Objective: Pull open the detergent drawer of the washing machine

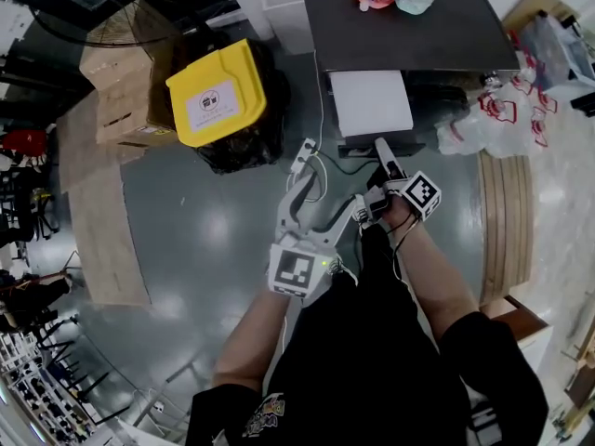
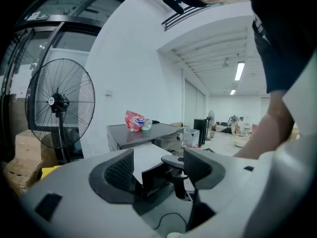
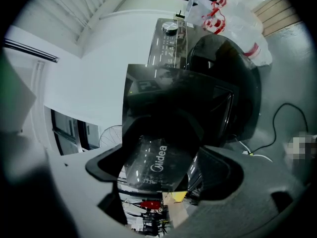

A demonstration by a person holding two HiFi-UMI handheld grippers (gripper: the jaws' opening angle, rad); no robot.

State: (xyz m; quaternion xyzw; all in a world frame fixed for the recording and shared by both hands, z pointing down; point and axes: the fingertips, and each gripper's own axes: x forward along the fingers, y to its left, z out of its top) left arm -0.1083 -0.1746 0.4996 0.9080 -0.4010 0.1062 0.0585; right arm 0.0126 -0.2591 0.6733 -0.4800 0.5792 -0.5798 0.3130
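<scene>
The one detergent drawer (image 1: 370, 100), a flat white tray with a glossy dark front, stands pulled out of the dark-topped washing machine (image 1: 409, 26). The right gripper (image 1: 383, 154) has its jaws clamped on that front, and only its own view shows the Midea lettering there. The left gripper (image 1: 310, 161) has its jaws wide apart with nothing between them.

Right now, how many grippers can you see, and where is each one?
2. The left gripper hangs open and empty before the washing machine; the right gripper is clamped on the front of the pulled-out detergent drawer. None seem hidden.
</scene>
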